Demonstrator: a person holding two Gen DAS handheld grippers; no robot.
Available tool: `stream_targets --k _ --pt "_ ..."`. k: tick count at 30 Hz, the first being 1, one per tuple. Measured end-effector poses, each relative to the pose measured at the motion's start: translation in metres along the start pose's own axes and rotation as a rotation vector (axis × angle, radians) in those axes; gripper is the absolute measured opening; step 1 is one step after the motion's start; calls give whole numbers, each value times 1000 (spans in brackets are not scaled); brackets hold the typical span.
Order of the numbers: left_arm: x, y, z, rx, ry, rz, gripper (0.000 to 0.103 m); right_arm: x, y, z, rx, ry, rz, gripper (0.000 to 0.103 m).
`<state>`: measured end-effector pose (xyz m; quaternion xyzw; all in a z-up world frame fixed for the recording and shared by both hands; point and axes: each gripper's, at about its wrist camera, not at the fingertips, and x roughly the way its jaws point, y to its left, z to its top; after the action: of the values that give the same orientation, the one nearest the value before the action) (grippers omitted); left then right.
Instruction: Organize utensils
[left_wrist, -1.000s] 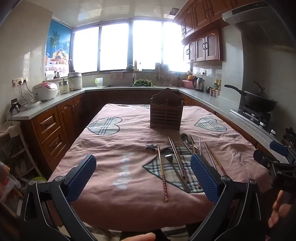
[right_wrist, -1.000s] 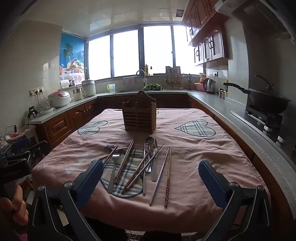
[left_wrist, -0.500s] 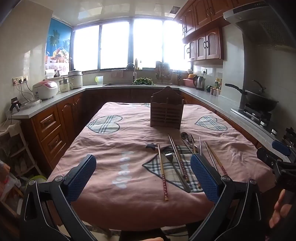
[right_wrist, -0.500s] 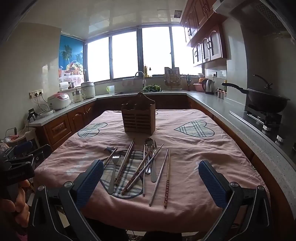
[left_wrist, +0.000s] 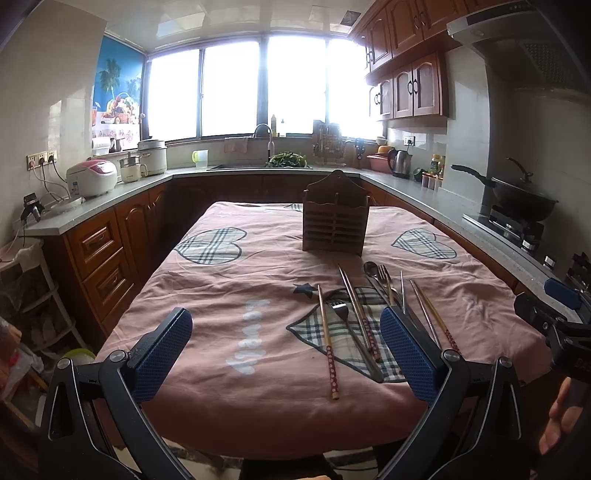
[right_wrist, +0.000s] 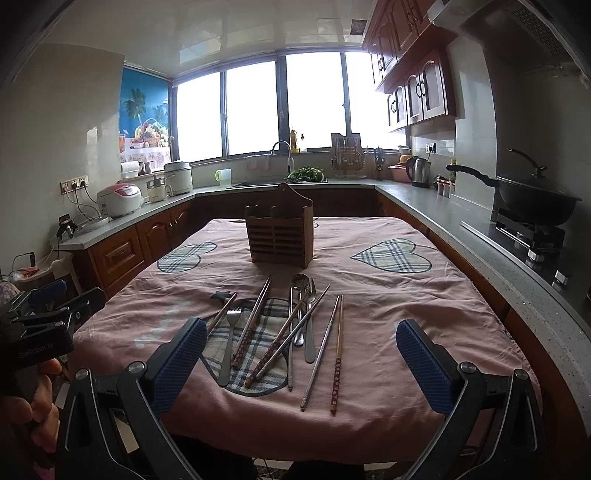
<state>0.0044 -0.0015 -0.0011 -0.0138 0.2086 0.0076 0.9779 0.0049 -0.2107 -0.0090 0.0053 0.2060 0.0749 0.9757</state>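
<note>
Several chopsticks (right_wrist: 337, 350), forks (right_wrist: 229, 339) and a spoon (right_wrist: 300, 282) lie loose on the near part of the pink tablecloth (right_wrist: 388, 306); they also show in the left wrist view (left_wrist: 327, 332). A brown wooden utensil holder (right_wrist: 280, 230) stands upright behind them, also in the left wrist view (left_wrist: 335, 221). My left gripper (left_wrist: 286, 347) is open and empty at the table's near edge, left of the utensils. My right gripper (right_wrist: 301, 360) is open and empty, just in front of the utensils.
The table sits between kitchen counters (right_wrist: 517, 266). A wok (right_wrist: 532, 199) stands on the stove at right. A rice cooker (left_wrist: 92, 177) and pots stand on the left counter. The sink (left_wrist: 266, 162) is under the far window.
Both grippers have moved slightly forward toward the table. The jaws stay open and the utensils have not moved.
</note>
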Motion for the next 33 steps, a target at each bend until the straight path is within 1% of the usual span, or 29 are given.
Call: stream_targets --k 33 --pt "-1 0 0 6 -15 5 103 -1 1 1 -1 -8 5 103"
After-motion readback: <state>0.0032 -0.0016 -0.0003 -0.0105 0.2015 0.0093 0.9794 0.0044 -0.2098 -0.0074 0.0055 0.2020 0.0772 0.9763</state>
